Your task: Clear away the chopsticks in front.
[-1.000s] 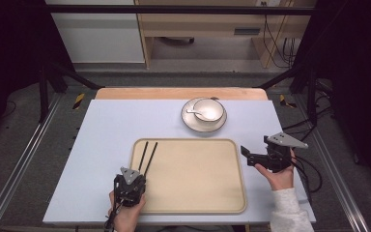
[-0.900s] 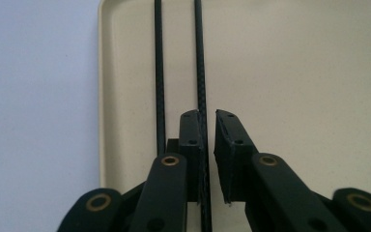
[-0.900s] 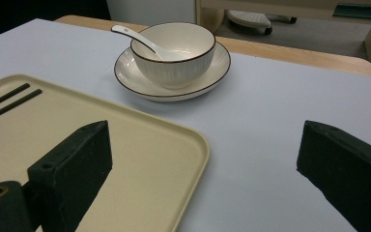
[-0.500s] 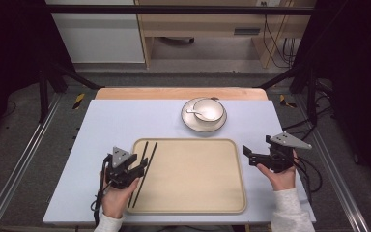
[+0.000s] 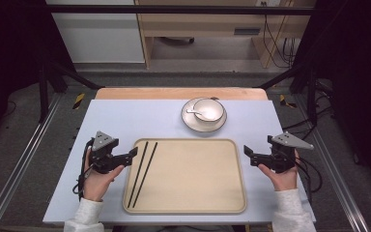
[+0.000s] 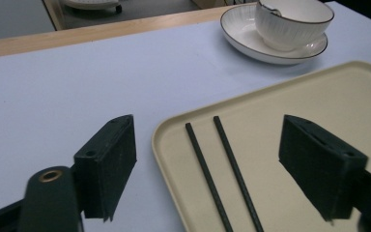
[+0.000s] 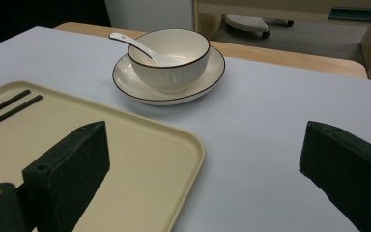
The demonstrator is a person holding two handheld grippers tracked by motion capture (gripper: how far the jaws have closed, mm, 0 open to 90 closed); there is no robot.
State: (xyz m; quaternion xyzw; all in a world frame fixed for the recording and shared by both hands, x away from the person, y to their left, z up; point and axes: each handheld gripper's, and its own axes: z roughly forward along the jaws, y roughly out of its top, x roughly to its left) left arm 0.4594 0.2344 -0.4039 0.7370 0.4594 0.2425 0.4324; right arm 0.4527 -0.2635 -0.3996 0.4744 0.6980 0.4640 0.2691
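Left gripper (image 5: pixel 131 153) has moved from the tray's (image 5: pixel 188 209) 7 o'clock corner out to its 9 o'clock edge over the past second; jaws released, wide apart, gripping nothing, straddling the tray rim in the left gripper view. Chopsticks (image 5: pixel 142 172) lie side by side inside the tray's left part, just beside that gripper. Bowl (image 5: pixel 208 109) with spoon (image 5: pixel 195 112) sits on a saucer (image 5: pixel 219 125) at 12 o'clock, off the tray. Right gripper (image 5: pixel 248 153) has dipped slightly at 3 o'clock; jaws released, empty. Judgement: both grippers flank the tray, probably readying a two-sided lift.
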